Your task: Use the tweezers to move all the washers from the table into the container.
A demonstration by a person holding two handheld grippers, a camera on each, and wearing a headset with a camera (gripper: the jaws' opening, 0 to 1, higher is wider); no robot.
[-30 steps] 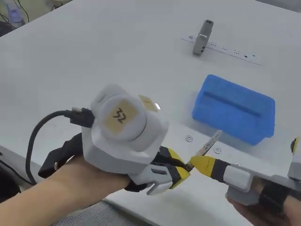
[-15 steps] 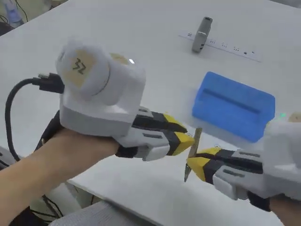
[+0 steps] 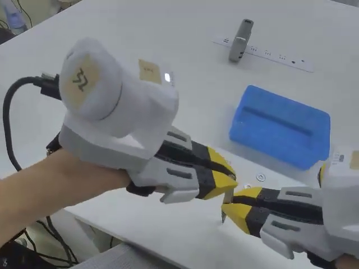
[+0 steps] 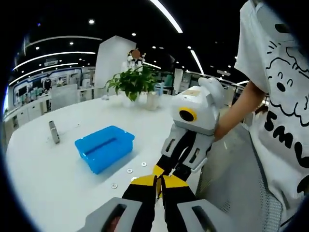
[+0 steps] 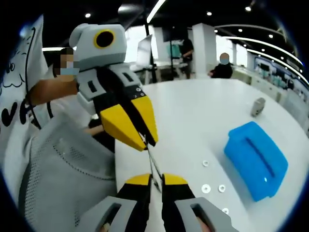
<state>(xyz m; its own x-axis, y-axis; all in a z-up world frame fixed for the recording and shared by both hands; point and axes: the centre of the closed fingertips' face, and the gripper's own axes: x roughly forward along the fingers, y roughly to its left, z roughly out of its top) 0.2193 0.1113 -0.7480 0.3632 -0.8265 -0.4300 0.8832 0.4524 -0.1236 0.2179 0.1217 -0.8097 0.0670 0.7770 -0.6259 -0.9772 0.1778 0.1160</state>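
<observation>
While aloft, tweezers (image 5: 151,166) in both grippers (image 3: 229,182) (image 3: 229,209)

Four washers (image 5: 205,163) (image 5: 206,187) (image 5: 221,188) (image 5: 225,210), one blue container (image 5: 256,159), one pair of tweezers (image 5: 152,166), two claws (image 3: 227,180) (image 3: 227,208)

A white table (image 3: 140,33) holds a blue plastic container (image 3: 279,126) at 3 o'clock, small metal washers (image 3: 260,177) just beside it at 4 o'clock, and a white power strip (image 3: 269,56) with a grey adapter (image 3: 240,40) at 1 o'clock.

Left tool (image 3: 229,180) and right tool (image 3: 226,208) face tip to tip, both with jaws closed.
</observation>
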